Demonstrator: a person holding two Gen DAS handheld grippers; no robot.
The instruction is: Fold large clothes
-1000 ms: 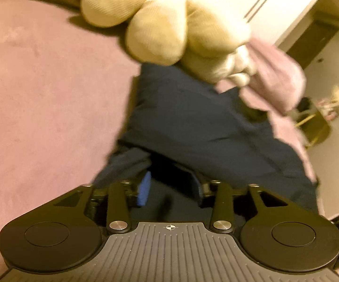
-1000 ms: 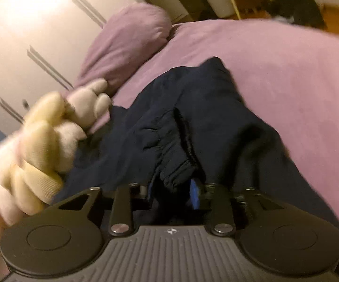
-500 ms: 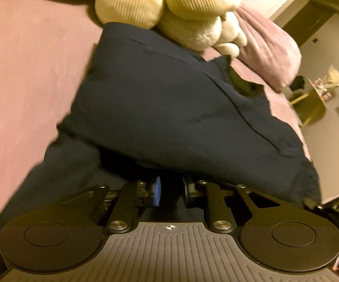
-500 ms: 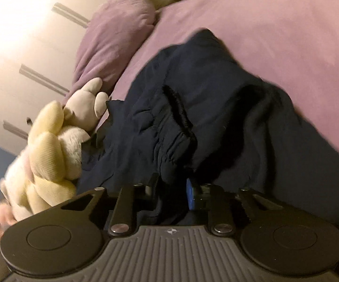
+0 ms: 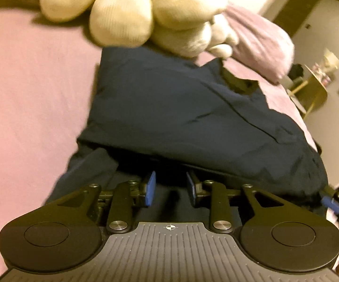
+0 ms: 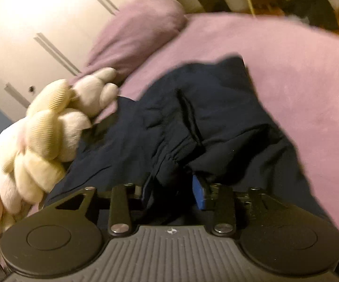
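Observation:
A dark navy garment (image 5: 193, 112) lies folded over on a pink-purple bed cover (image 5: 28, 94). It also shows in the right wrist view (image 6: 204, 122), bunched with a gathered cuff. My left gripper (image 5: 170, 186) is open just at the garment's near edge, its blue pads (image 5: 151, 185) apart with nothing between them. My right gripper (image 6: 171, 188) is open too, with the gathered cuff hanging between its jaws; one blue pad (image 6: 199, 195) shows, the other is hidden by cloth. The right gripper's tip also shows at the right edge of the left wrist view (image 5: 331, 203).
A cream plush toy (image 5: 127, 14) lies against the garment's far edge, also in the right wrist view (image 6: 47, 136). A purple pillow (image 6: 136, 33) sits at the head of the bed, by a white wardrobe (image 6: 40, 23). A yellow side table (image 5: 310, 94) stands beyond the bed.
The left gripper's jaws, close together on the cloth half a second ago, have opened. The right gripper's jaws have also spread. Both views have drawn back slightly from the garment.

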